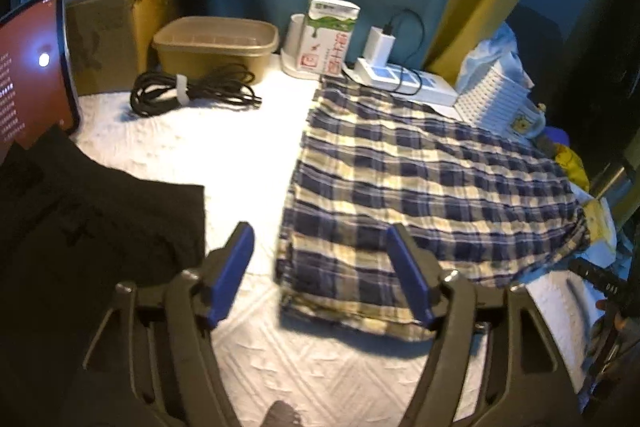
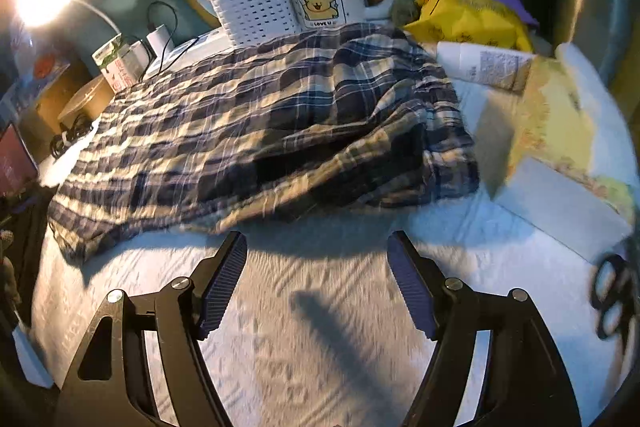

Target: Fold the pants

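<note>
Left gripper (image 1: pixel 320 247) and right gripper (image 2: pixel 318 255) — both spread wide, holding nothing — hover above the near edge of plaid pants (image 1: pixel 420 187) folded on the white tabletop (image 1: pixel 200 147).

Pants (image 1: pixel 420 183) on table (image 1: pixel 224 147); basket (image 2: pixel 252 7) & mug (image 2: pixel 332 1) behind, cable (image 1: pixel 192 91) left.

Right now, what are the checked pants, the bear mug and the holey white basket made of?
The blue and cream checked pants look like thin woven cotton: soft, matte and crinkled all over. The white mug with the yellow bear looks like glazed ceramic, since it is smooth and a bit shiny. The white basket with rows of little holes looks like moulded plastic, stiff and evenly perforated.
</note>
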A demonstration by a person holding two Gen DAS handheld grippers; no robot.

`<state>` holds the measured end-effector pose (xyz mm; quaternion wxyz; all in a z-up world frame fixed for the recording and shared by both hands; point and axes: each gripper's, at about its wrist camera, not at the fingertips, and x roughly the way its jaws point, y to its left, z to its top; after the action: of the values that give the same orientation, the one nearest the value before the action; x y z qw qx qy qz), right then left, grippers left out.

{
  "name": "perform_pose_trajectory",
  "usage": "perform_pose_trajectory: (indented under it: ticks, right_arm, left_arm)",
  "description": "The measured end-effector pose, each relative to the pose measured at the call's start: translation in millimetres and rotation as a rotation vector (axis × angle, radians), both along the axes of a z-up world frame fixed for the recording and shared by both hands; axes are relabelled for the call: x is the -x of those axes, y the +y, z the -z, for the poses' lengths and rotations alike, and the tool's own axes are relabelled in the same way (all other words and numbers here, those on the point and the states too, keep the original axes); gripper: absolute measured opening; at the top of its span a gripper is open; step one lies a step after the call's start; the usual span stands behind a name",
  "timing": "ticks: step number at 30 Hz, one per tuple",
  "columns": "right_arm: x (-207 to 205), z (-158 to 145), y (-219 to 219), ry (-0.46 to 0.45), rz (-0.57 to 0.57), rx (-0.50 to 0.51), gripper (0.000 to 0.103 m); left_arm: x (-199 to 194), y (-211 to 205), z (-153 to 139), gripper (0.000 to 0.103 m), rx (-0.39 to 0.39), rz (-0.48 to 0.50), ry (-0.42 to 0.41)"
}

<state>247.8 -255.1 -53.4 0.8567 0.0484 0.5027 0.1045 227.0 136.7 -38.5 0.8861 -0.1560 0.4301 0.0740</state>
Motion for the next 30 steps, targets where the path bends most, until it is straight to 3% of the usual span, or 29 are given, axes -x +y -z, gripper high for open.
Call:
perform_pose_trajectory:
  ticks: [8, 14, 15, 17, 21, 30]
  right_arm:
    - [-38.7, 3.1, -33.2, -0.003, 0.189, -0.207, 0.076]
    - [-65.3, 8.6, -42.0, -0.051, 0.31, -0.293, 0.075]
    - [-67.1, 9.2, -43.8, -0.057, 0.325, -0.309, 0.07]
    - [-73.2, 10.1, -41.1, -0.058, 0.306, -0.292, 0.014]
    - [-69.2, -3.8, -42.2, -0.118, 0.241, -0.291, 0.009]
    - [-60.5, -75.4, -44.0, -0.269, 0.2, -0.078, 0.008]
  left_arm:
    - [2.5, 14.5, 3.2, 0.077, 0.01, -0.044, 0.013]
    - [-2.3, 7.4, 7.8, 0.078, 0.008, -0.024, 0.034]
    - [-2.6, 4.8, 6.7, 0.078, 0.003, -0.013, 0.033]
    - [-2.7, 1.1, 5.2, 0.078, -0.011, 0.005, 0.028]
    - [-4.4, 1.2, 7.3, 0.078, -0.006, 0.023, 0.042]
    - [-0.9, 1.4, 3.0, 0.078, 0.011, 0.066, 0.01]
